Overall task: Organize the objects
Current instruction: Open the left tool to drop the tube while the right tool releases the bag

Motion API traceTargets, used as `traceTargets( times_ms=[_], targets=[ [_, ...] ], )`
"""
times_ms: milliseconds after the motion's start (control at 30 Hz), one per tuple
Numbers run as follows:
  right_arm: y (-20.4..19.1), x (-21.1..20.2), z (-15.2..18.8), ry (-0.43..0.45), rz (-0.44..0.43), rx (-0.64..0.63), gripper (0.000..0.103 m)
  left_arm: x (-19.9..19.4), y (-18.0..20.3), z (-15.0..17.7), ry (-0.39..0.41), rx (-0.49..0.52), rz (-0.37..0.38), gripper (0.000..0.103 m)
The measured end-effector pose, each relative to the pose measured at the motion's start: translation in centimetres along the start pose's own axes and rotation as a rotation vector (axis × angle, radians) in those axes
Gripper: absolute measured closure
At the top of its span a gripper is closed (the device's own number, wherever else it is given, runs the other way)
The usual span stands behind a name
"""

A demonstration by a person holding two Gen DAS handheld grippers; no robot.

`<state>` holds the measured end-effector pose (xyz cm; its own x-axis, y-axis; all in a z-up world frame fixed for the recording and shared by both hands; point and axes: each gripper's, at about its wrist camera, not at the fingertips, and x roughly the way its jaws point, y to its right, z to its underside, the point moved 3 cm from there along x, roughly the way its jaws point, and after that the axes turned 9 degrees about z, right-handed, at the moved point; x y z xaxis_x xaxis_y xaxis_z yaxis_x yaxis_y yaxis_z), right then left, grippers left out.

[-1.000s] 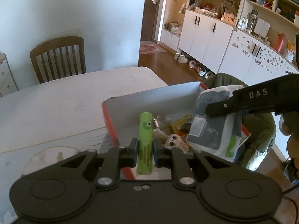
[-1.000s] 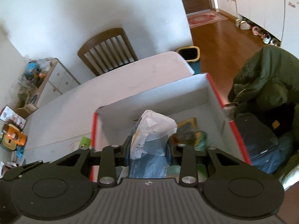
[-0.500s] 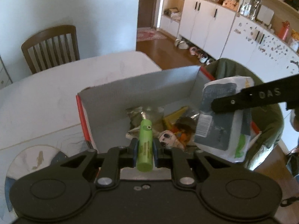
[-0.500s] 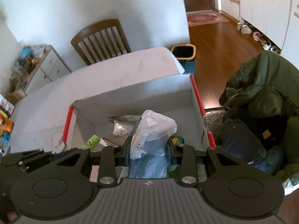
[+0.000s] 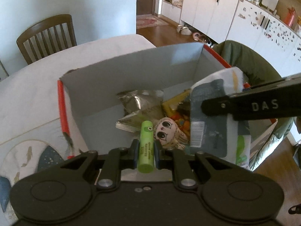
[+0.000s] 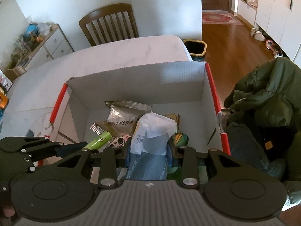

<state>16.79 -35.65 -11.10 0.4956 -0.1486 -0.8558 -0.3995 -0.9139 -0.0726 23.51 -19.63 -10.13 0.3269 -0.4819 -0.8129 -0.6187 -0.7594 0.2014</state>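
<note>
Your left gripper (image 5: 146,148) pinches the green tube (image 5: 145,146) and your right gripper (image 6: 149,150) clamps the tissue pack (image 6: 150,141), both mid-frame over the box (image 6: 135,82), presumably for dropping in.

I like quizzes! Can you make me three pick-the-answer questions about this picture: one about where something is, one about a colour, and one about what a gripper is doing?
1. Where is the doll face?
A. on the chair
B. inside the box
C. on the floor

2. What colour is the tube in the left gripper?
A. green
B. purple
C. white

3. What is the right gripper doing?
A. hanging open
B. squeezing a tissue pack
C. holding a spoon

Answers: 1 B, it lies among packets in the box. 2 A, bright green. 3 B, both fingers press the pack.
</note>
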Motion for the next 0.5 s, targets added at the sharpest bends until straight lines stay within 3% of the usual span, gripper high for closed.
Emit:
traceTargets(
  times_ms=[500],
  targets=[
    [1.0,1.9,0.0,-0.024,0.023,0.002,0.064,2.4,0.4,0.4,-0.087,-0.021,-0.011,0.084]
  ],
)
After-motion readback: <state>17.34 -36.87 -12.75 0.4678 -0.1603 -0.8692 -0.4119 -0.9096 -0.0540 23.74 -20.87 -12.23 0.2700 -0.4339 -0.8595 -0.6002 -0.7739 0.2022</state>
